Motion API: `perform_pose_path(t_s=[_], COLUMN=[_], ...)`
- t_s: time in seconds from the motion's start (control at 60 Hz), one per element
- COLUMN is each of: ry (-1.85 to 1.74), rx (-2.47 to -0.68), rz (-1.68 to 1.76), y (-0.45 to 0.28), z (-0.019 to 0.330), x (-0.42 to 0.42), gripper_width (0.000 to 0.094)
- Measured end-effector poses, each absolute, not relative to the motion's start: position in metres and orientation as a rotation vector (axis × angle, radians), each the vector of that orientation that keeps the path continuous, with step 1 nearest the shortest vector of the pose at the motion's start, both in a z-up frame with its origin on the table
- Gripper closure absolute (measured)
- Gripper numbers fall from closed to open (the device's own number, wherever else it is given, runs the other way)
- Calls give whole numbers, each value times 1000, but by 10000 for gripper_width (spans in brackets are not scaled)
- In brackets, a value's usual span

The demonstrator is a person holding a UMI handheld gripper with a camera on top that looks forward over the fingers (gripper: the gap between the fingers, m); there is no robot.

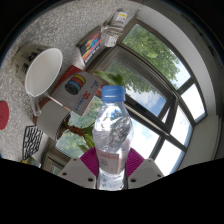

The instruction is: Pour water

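Water bottle (112,135) sits at 12 o'clock from the gripper (112,172), long axis upright, cap on. Fingers clamp its lower body. No cup seen, so tilt direction unclear.

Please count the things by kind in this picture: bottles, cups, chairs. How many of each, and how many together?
Bottles: 1, clear bottle with a blue cap, held between the fingers
Cups: 1, white cup on the glass table
Chairs: 1, black mesh chair seen below the table
Total: 3
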State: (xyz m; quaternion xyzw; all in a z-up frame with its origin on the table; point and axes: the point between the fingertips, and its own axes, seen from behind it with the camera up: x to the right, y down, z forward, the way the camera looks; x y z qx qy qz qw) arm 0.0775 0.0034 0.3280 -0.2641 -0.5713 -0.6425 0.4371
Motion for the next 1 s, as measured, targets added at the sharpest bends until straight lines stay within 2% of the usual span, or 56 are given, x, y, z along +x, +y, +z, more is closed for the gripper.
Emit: perform_pose_path(t_s=[0.15,0.2,0.267,0.4,0.567,0.583,0.617,0.633,0.75,0.867,0.883,0.933,1.0], ry=[-820,-616,-384,-83,-20,-15,-32,-31,-63,-74,-79,-97,-83], rx=[-1054,-1166,-1271,-1433,-1618,-1628,-1653,-1667,-1734,-1800,-1769,-1753,-1745], rz=[-1113,-914,-637,-204,-27,-17,-23,-25,-7,41,41,16,20], y=[-24,-32,-40,-43,-29,-26,-27,-25,-21,-19,-19,-18,-17], z=[410,421,415,354,232,207,199,182,123,75,85,83,82], x=[114,134,152,174,190,179,187,183,178,173,173,171,173], gripper_width=[629,628,631,629,628,627,627,627,627,623,625,618,555])
